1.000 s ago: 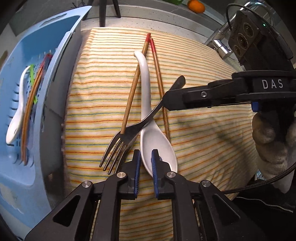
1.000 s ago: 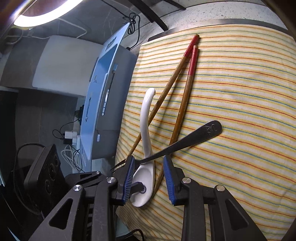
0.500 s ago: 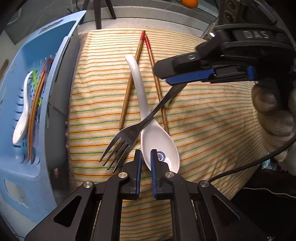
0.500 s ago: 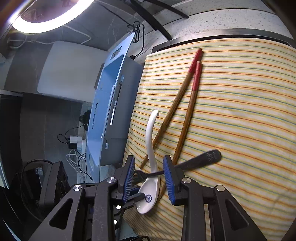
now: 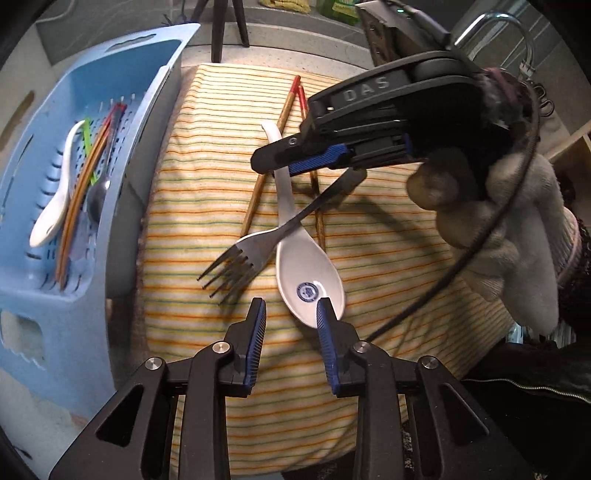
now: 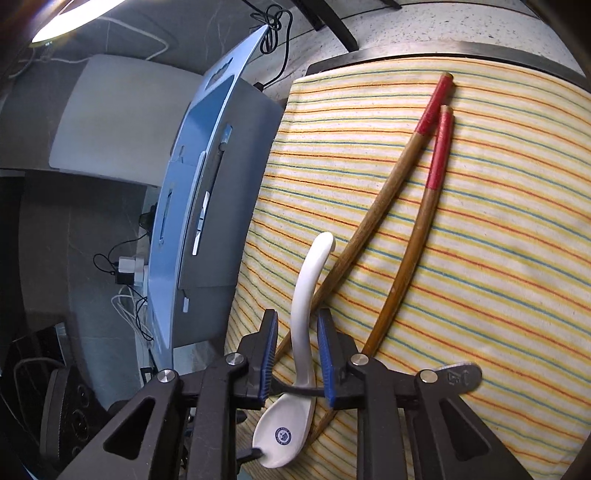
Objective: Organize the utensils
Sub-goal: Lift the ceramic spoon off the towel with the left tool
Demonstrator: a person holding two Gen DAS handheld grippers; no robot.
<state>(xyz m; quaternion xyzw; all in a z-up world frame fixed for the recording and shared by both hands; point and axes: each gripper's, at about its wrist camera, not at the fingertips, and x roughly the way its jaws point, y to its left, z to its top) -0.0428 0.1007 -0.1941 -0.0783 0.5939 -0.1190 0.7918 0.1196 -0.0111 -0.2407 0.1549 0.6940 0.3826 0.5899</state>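
Note:
A white ceramic spoon [image 5: 308, 273] lies on the striped cloth [image 5: 207, 206], with a dark metal fork [image 5: 255, 251] across its neck and two red-tipped wooden chopsticks [image 5: 258, 184] under it. My left gripper [image 5: 291, 308] is open and empty just short of the spoon's bowl. My right gripper [image 5: 275, 164] hovers above the spoon's handle. In the right wrist view my right gripper [image 6: 295, 321] is open, its fingers either side of the spoon handle [image 6: 304, 295], with the chopsticks [image 6: 424, 221] beyond and the fork handle [image 6: 458, 380] behind the right finger.
A light blue basket [image 5: 55, 295] stands left of the cloth, holding a white spoon [image 5: 55, 206], chopsticks [image 5: 77, 206] and a metal spoon [image 5: 98, 195]. It also shows edge-on in the right wrist view [image 6: 184, 236]. A faucet [image 5: 513, 33] is at the back right.
My left gripper has opened and drawn back slightly. My right gripper has moved left along the fork to over the spoon's handle.

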